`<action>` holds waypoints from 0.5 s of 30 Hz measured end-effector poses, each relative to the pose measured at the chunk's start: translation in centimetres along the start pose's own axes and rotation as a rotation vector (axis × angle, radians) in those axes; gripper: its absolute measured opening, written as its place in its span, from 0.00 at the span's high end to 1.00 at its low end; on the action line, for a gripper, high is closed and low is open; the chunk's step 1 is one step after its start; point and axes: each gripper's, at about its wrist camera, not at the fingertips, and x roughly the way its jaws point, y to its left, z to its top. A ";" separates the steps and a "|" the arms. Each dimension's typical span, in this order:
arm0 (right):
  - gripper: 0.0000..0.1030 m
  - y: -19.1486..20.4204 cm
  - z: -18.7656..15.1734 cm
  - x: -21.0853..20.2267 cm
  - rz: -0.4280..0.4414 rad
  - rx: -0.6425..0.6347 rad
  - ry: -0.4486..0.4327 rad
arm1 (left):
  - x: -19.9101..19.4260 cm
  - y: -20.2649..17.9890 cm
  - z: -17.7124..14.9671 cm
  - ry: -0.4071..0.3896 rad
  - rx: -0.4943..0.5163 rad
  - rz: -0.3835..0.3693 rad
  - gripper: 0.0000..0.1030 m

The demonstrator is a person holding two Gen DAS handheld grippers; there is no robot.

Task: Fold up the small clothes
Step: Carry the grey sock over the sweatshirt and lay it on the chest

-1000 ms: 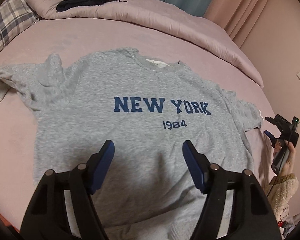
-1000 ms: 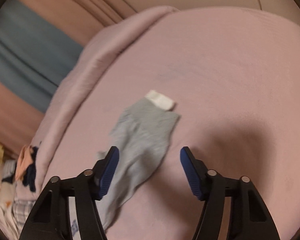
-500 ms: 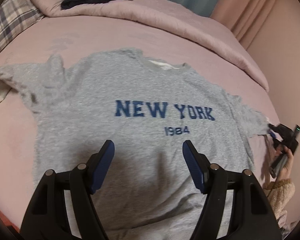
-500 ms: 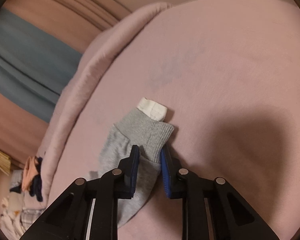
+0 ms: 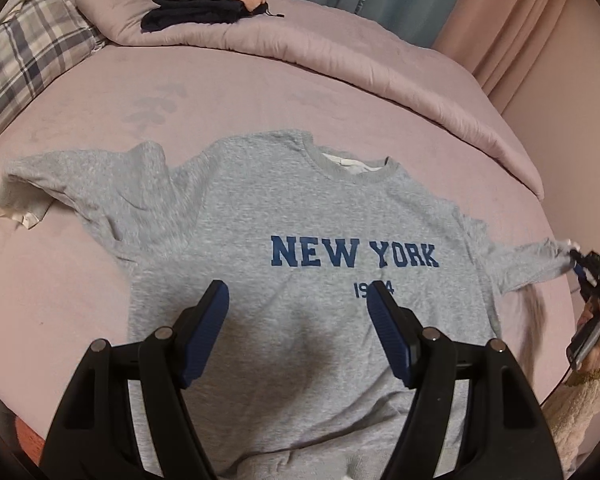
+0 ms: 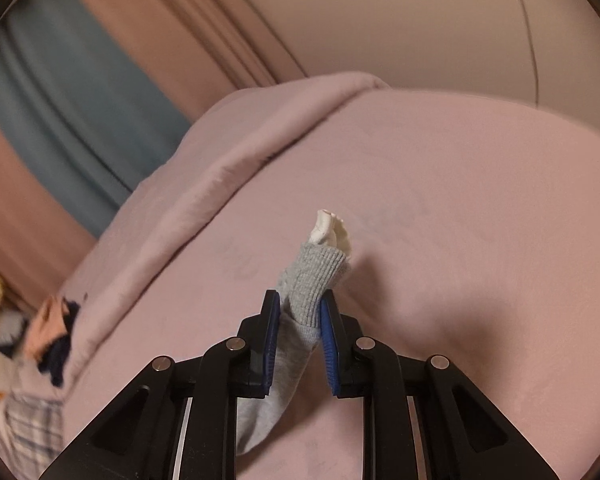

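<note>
Grey sweatshirt [image 5: 284, 264] with "NEW YORK" in blue letters lies face up, spread flat on a pink bed [image 5: 236, 92]. Its neck points away from the camera and its hem runs under the bottom edge of the left wrist view.

One sleeve [image 5: 52, 176] rests bent on the sheet at the left of that view, its cuff showing a white lining. The other sleeve [image 5: 528, 260] stretches out to the right, lifted off the sheet.

The right gripper [image 6: 299, 312] has its jaws closed on that sleeve's ribbed cuff [image 6: 312, 276]. A white inner cuff pokes out beyond the pads, and the rest of the sleeve hangs down below them. From the left wrist view, the same gripper appears at the far right edge, held by a hand in a fluffy cream sleeve.

The left gripper [image 5: 298, 328] hovers over the lower front of the sweatshirt with its jaws open and nothing between them.

A rolled duvet [image 5: 340, 52] lies across the far side of the bed, with a small pile of dark and peach clothes [image 5: 204, 0] on it and a plaid pillow [image 5: 24, 52] beside it.

This looks like the first fold: bringing a sleeve in. The next move probably calls for carrying the cuff across the chest and laying the sleeve flat, while the free gripper pins the body so the cloth does not drag.
</note>
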 end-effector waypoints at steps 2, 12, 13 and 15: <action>0.79 1.8 0.1 -0.8 0.004 -0.048 -0.007 | 0.0 -0.1 0.0 0.018 0.003 -0.005 0.31; 0.79 9.6 -1.6 -3.2 0.072 -0.221 -0.024 | -1.9 0.1 0.1 0.000 -0.005 -0.039 0.25; 0.79 10.5 -1.9 -3.3 0.078 -0.243 -0.020 | -2.0 0.5 0.1 0.000 -0.008 -0.037 0.25; 0.79 12.1 -2.6 -3.1 0.088 -0.283 -0.009 | -2.2 1.1 0.1 0.002 -0.023 -0.035 0.24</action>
